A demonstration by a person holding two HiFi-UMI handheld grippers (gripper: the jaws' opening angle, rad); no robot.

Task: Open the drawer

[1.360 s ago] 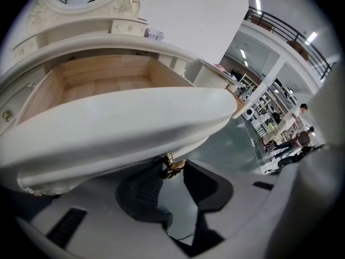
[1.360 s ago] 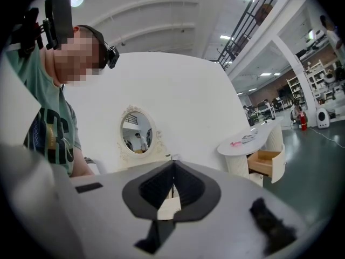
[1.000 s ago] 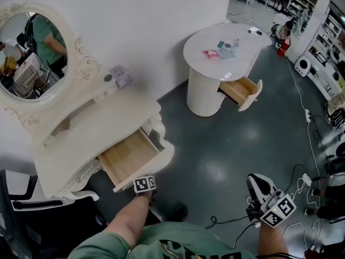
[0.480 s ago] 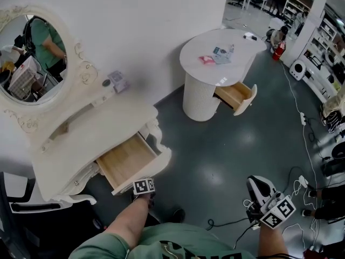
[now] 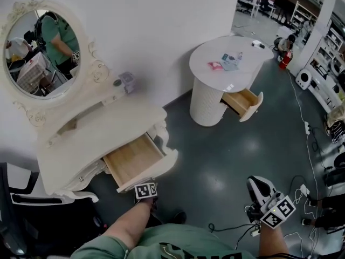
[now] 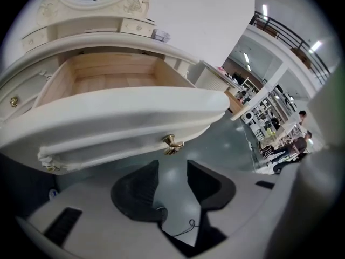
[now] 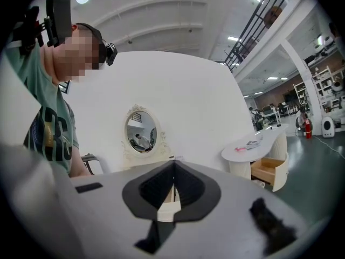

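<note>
The cream dressing table point(image 5: 81, 139) with its oval mirror point(image 5: 40, 53) stands at the left of the head view. Its drawer point(image 5: 137, 158) is pulled out and shows a bare wooden inside point(image 6: 108, 77). A brass knob point(image 6: 172, 143) sits on the drawer front. My left gripper point(image 6: 172, 167) is just below the knob, open; its jaws have just been opening and nothing is between them. Its marker cube point(image 5: 145, 190) lies at the drawer's front edge. My right gripper point(image 5: 255, 182) hangs over the floor at the right, shut and empty point(image 7: 173, 166).
A round white table point(image 5: 215, 53) with its own open drawer point(image 5: 243, 102) stands at the back right. A black chair point(image 5: 21, 198) is left of the dressing table. Cables point(image 5: 302, 190) trail on the grey floor. A small box point(image 5: 126, 80) sits on the dresser shelf.
The head view has shifted a little. The drawer stands out about as far as before. Both grippers keep their places.
</note>
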